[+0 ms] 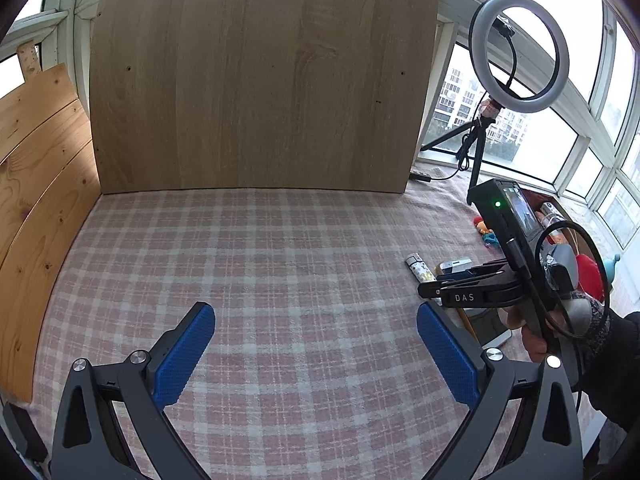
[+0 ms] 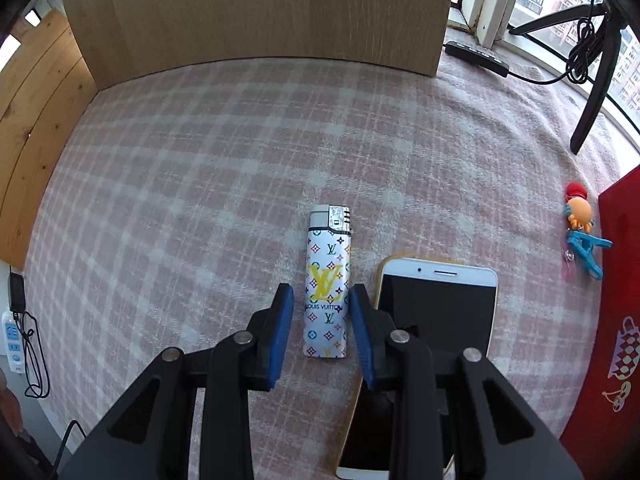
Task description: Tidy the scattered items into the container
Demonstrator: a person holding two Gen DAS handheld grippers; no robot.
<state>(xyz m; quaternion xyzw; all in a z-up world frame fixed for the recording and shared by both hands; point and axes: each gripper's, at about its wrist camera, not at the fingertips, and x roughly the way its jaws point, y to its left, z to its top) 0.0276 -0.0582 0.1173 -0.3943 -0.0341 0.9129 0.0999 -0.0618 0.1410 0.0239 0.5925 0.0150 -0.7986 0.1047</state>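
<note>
Left wrist view first: the left tongs [image 1: 316,354] hang over the worktop [image 1: 280,248], which has a pink and white checked cloth on it, and the blue pads [image 1: 188,354] are spread wide apart with only cloth between them. A pale wooden board [image 1: 256,80] stands upright at the back and a knottier wood panel [image 1: 36,200] runs along the left side. Off to the right you can see the right tongs [image 1: 436,286] from the side, held in a person's hand [image 1: 532,336] with a dark sleeve, pointing down at the lighter [image 1: 418,266] and the phone [image 1: 456,265]. A ring light [image 1: 520,52] on a small tripod sits by the window behind it, and there's a small colourful clip toy [image 1: 486,232] on the cloth near the red stuff at the far right, too blocked to make out properly.

Right wrist view: the right tongs [image 2: 320,332] are straddling the lower half of the lighter [image 2: 327,300], a white one with a yellow logo print lying flat on the cloth, metal end pointing away. The jaws are partly apart, one pad on each side of the lighter with a thin gap showing on both sides, so not clamped. The phone [image 2: 436,312], white face with a yellowish edge, lies just beside the lighter on the right, partly under the right finger. Further right is the clip toy [image 2: 580,232], orange figure on a blue clip, right next to the red container [image 2: 616,280] at the frame edge. A black tripod leg [image 2: 596,80] and a cable are up in the corner, and a power strip [image 2: 12,340] is low on the left.
</note>
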